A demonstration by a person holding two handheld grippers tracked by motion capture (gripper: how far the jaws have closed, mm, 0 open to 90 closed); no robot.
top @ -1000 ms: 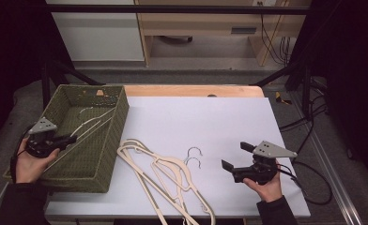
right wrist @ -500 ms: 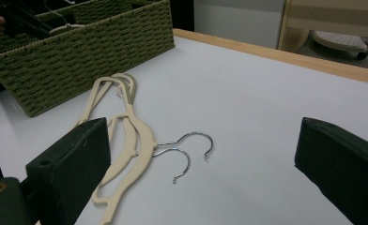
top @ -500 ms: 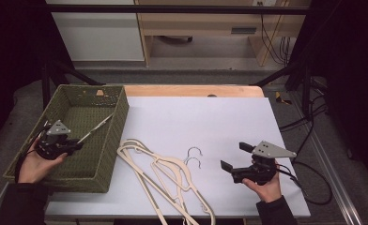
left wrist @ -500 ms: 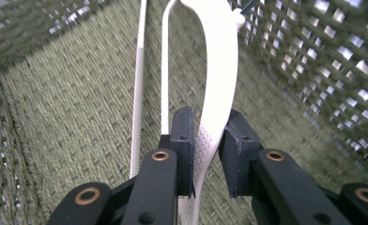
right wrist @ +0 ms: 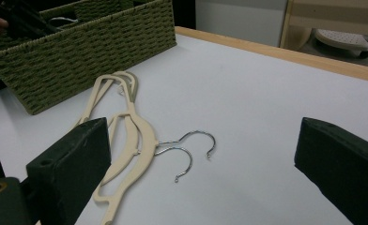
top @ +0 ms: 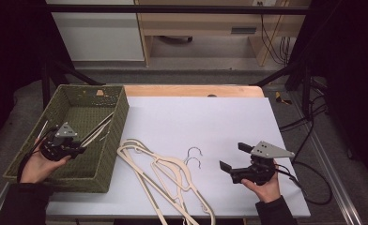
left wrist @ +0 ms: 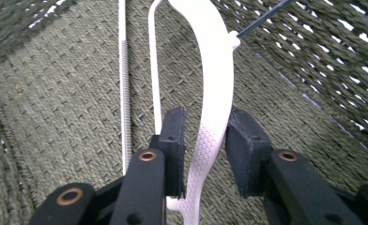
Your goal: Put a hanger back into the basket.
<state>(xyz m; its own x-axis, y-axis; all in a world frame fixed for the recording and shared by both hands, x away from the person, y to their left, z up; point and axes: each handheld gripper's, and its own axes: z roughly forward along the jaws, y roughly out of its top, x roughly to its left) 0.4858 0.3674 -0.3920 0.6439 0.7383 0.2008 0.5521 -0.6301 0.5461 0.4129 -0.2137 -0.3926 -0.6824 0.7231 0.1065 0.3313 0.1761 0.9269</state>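
High view: the left gripper [top: 79, 143] is inside the green woven basket [top: 108, 154] at the left of the table [top: 210, 122], with a pale hanger [top: 97, 129] running from its jaws up toward the basket's right wall. Two more cream hangers [top: 165, 176] lie stacked on the table just right of the basket, metal hooks [top: 195, 155] pointing right. The right gripper [top: 233, 157] sits at the near right, clear of them, jaws spread and holding nothing. Left gripper view: the jaws are closed on the hanger's white, dimple-textured arm, with the left pad touching it; contact at the right pad cannot be confirmed. A second thin white bar [left wrist: 123, 84] lies on the basket floor just beside. Judgement: the step is probably laying this hanger in the basket; it should go down flat, parallel to that bar, and its dark hook wire at the far right mesh should be kept from snagging before release. Right gripper view: wide-open jaws frame the two hangers and hooks on the table, basket beyond at far left. Judgement: the next pick is best made on one hanger's arm, well away from the overlapped necks, so the pair does not lift together.
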